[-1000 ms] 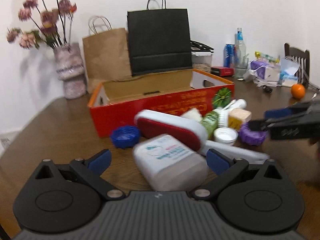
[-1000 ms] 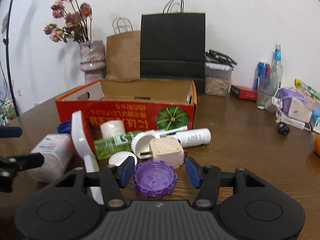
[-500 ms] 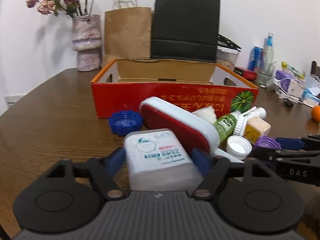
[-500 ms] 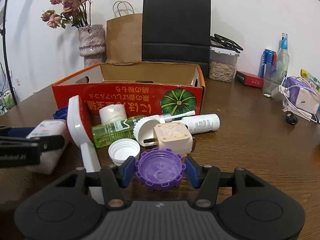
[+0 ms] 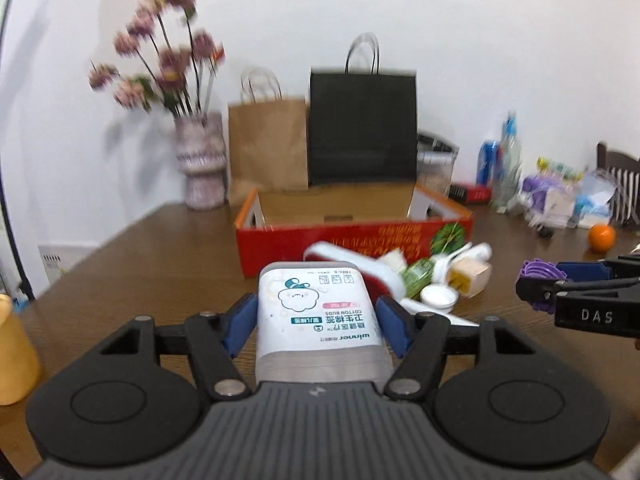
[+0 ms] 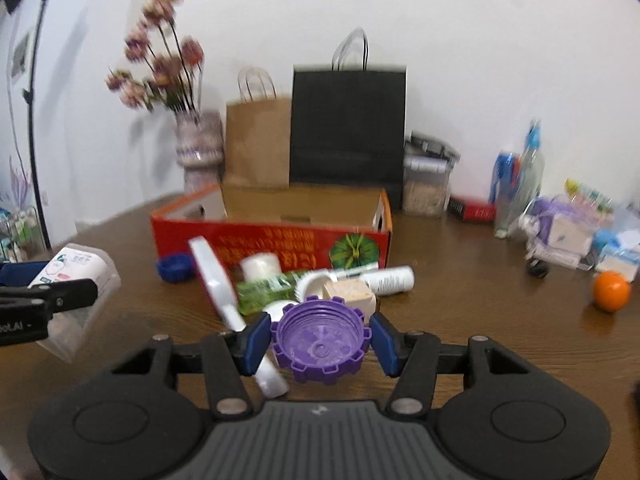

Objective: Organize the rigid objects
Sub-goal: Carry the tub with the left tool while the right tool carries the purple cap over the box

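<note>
Both my wrist cameras look forward, low over the table point(image 5: 152, 248), toward the red box point(image 5: 352, 240) point(image 6: 272, 240) nearby, each catching the other gripper at its edge.

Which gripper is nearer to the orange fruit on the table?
Right. The right gripper, holding the purple cap, sits left of the orange; the left gripper, holding the cotton-bud box, is further left.

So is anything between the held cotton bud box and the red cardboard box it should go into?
The cotton bud box sits lifted in the left gripper. A pile of loose items, including a red-and-white brush, lies in front of the red box, but its open top looks unobstructed.
</note>
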### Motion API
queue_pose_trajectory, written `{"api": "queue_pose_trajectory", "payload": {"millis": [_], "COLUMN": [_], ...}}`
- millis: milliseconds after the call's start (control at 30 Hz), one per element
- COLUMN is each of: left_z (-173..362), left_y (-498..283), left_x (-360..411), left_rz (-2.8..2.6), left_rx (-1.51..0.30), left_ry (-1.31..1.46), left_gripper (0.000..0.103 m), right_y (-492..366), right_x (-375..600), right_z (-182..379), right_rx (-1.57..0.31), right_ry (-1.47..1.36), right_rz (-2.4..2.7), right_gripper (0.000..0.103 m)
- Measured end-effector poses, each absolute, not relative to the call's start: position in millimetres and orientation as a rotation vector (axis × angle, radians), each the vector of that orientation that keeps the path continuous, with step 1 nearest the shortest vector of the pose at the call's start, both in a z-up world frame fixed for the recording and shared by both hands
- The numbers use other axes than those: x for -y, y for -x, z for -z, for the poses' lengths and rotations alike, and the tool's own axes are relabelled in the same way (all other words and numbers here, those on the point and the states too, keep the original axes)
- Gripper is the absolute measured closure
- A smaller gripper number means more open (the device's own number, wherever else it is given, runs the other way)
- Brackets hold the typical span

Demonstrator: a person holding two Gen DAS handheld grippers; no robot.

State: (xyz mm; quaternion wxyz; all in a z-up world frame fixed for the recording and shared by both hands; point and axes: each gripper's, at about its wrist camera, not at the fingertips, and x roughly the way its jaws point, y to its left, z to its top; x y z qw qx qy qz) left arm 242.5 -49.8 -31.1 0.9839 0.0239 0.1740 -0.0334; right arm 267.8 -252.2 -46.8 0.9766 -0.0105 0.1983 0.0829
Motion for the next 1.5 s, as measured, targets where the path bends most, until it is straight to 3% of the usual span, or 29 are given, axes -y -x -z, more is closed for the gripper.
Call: {"api": "queue_pose_trajectory", "payload": {"millis": [367, 800, 1033, 1500], "left_z": [3, -1, -20, -72], "left_y": [-126, -125, -187, -441], "left_x": [30, 16, 13, 16], "left_rz": [0.086, 0.088, 0.102, 0.102], "left_rx": [-0.244, -0.222, -0.202, -0.333], "left_ry": [-0.015, 0.021, 0.033, 0.004], "left_gripper": [0.036, 0.036, 0.036, 0.036], "right_y": [-139, -135, -203, -468], "right_x": [238, 230, 246, 275], "right_z": [20, 12, -10, -67], "right_rx": [-0.286, -0.271, -0.289, -0.455], "right_ry": [-0.06, -0.044, -0.074, -0.066], "right_rz": [-0.192, -0.2, -0.263, -0.315], "right_gripper": [0.049, 0.05, 0.049, 0.05]}}
